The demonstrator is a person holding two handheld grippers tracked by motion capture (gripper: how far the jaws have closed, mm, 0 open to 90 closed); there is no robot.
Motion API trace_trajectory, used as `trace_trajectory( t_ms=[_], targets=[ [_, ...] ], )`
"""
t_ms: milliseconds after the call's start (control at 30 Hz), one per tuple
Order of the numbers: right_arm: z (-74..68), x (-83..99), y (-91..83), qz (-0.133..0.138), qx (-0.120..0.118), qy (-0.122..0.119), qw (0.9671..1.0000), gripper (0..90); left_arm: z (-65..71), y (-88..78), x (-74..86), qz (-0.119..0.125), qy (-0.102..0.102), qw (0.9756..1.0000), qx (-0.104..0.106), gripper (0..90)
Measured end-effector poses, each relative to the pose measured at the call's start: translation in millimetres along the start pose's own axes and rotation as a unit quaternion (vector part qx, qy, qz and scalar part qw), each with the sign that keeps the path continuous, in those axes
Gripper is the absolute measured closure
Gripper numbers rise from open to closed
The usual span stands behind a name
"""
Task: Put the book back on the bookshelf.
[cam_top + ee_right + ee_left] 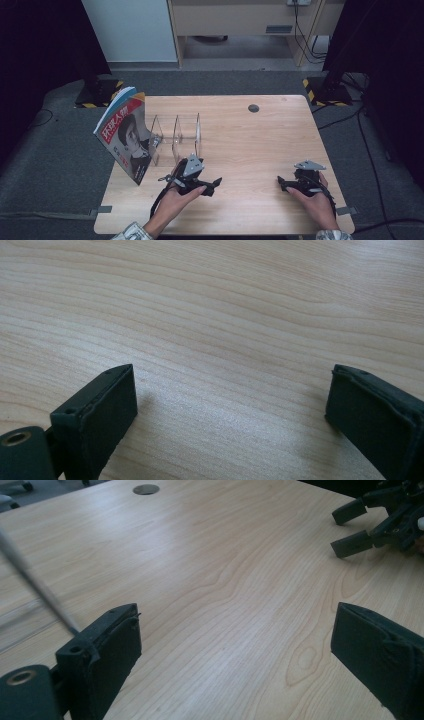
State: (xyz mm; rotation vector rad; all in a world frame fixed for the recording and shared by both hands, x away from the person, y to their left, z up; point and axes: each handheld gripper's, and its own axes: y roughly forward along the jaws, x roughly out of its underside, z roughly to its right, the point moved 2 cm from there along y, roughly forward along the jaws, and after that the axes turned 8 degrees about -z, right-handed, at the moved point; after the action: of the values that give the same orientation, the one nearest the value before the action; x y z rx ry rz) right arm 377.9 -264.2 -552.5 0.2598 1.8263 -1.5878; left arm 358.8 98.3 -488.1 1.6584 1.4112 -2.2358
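Magazine (124,134) stands upright at the worktop's (240,135) left edge, leaning against the clear acrylic rack (175,137), which sits just right of it. I've got the left claw (212,183) low near the front edge, just in front of the rack's right end, jaws wide, nothing btwn them. Right claw (283,183) is well apart on the right side, near the front-right corner, jaws also wide and empty. Lots of bare wood btwn the two claws and toward the far edge; cable hole (253,108) is back there. In the left gripper view the right claw (350,527) shows top right.
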Motion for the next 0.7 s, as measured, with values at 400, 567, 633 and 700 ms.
trace_trajectory(
  t_ms=[400,567,633,700],
  targets=[
    [2.2,0.5,-0.2,0.0,0.001,0.001,1.0,6.3,13.3,42.0,-4.5,-0.038,0.009,0.9991,0.017,5.5],
    [2.5,0.4,-0.1,0.0,0.0,0.0,1.0,6.2,16.0,55.0,-8.5,-0.056,0.005,0.9983,0.015,5.8],
    [2.4,0.4,-0.1,0.0,0.0,0.0,1.0,6.2,17.2,59.0,-10.7,-0.058,0.008,0.9982,0.016,5.8],
    [2.4,0.4,-0.1,0.0,0.0,0.0,1.0,6.2,17.7,63.2,-13.3,-0.058,0.005,0.9981,0.018,5.8]
  ],
)
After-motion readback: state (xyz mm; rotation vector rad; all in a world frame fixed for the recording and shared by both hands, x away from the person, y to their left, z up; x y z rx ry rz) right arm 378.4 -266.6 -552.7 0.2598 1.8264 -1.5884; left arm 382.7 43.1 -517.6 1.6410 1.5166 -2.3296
